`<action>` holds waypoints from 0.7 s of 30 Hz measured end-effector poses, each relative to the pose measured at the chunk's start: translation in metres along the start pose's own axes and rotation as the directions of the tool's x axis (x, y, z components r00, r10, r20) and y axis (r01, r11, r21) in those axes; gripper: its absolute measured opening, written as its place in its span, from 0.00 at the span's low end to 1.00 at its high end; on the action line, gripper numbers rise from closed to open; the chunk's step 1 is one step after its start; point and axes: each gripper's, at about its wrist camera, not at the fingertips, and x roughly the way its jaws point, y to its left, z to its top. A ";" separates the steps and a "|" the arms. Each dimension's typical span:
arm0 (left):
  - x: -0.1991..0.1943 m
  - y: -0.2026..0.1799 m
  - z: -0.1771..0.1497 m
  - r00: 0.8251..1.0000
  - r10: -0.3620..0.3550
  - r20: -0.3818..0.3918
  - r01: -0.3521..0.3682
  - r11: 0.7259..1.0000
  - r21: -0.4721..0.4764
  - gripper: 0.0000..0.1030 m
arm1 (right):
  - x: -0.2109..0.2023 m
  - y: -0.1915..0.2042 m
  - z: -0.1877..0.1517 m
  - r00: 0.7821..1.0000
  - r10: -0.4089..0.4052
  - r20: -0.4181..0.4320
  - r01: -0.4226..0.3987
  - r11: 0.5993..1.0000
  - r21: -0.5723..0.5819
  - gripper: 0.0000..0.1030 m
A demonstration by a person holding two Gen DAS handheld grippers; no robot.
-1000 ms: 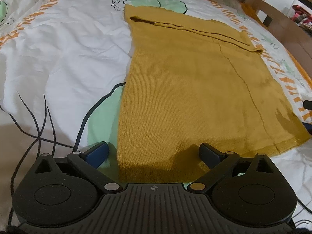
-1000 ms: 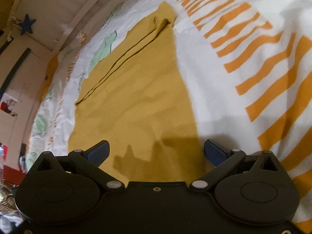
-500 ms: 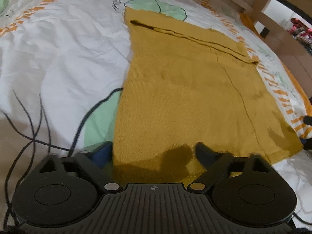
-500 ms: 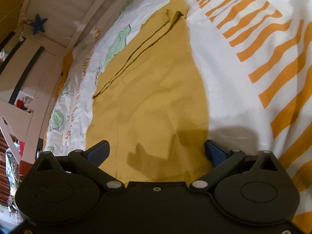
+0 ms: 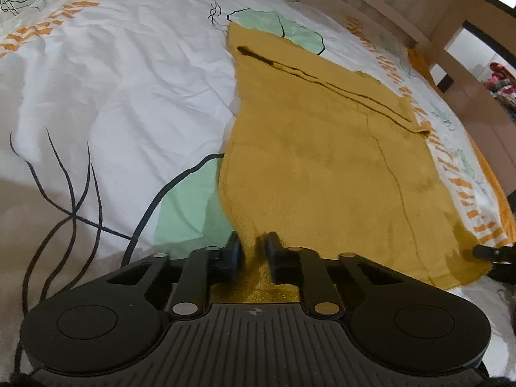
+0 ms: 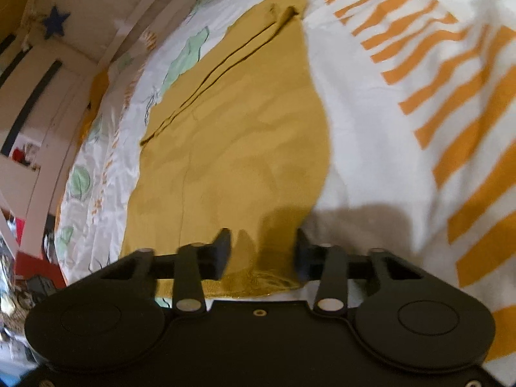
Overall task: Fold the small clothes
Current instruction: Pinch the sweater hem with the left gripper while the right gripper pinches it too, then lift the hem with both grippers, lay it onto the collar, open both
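Observation:
A mustard-yellow knit garment (image 5: pixel 322 161) lies flat on the bed, sleeves folded across its far end. My left gripper (image 5: pixel 253 248) is shut on the garment's near left corner, a ridge of cloth pinched between the fingers. In the right wrist view the same garment (image 6: pixel 232 148) fills the middle. My right gripper (image 6: pixel 262 248) has its jaws partly closed around the near right corner of the hem, with a gap still between the fingers (image 6: pixel 222 248) and cloth lying in it. The right gripper's tips also show in the left wrist view (image 5: pixel 493 254).
The bed sheet (image 5: pixel 113 96) is white with green leaf shapes, black lines and orange stripes (image 6: pixel 451 113). A wooden bed frame (image 5: pixel 451 25) runs along the far side. A wall with a blue star (image 6: pixel 54 22) and room clutter lie beyond the bed.
Both grippers were wide open over the near hem. The left has closed onto the left corner; the right has narrowed about the right corner. Both moved slightly forward.

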 end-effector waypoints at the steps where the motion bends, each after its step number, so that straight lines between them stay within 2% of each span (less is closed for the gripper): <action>1: -0.002 0.000 0.000 1.000 -0.004 0.006 0.004 1.000 -0.002 0.06 | -0.001 -0.001 0.000 1.000 -0.002 0.010 0.002 1.000 0.008 0.17; 6: -0.018 -0.006 0.005 0.996 -0.047 0.071 0.048 0.999 -0.011 0.05 | -0.008 0.012 -0.003 0.998 -0.006 0.069 0.009 0.998 -0.055 0.17; 10: -0.029 -0.010 0.014 0.992 -0.068 0.108 0.071 0.997 -0.025 0.04 | -0.015 0.019 0.004 0.991 0.048 0.123 -0.040 0.997 -0.064 0.17; 17: -0.044 -0.011 0.044 0.980 -0.091 0.179 0.105 0.992 -0.069 0.04 | -0.026 0.023 0.023 0.974 0.095 0.208 -0.084 0.995 -0.062 0.17; 21: -0.046 -0.015 0.068 0.971 -0.099 0.218 0.114 0.992 -0.059 0.04 | -0.026 0.025 0.039 0.960 0.125 0.251 -0.117 0.992 -0.047 0.17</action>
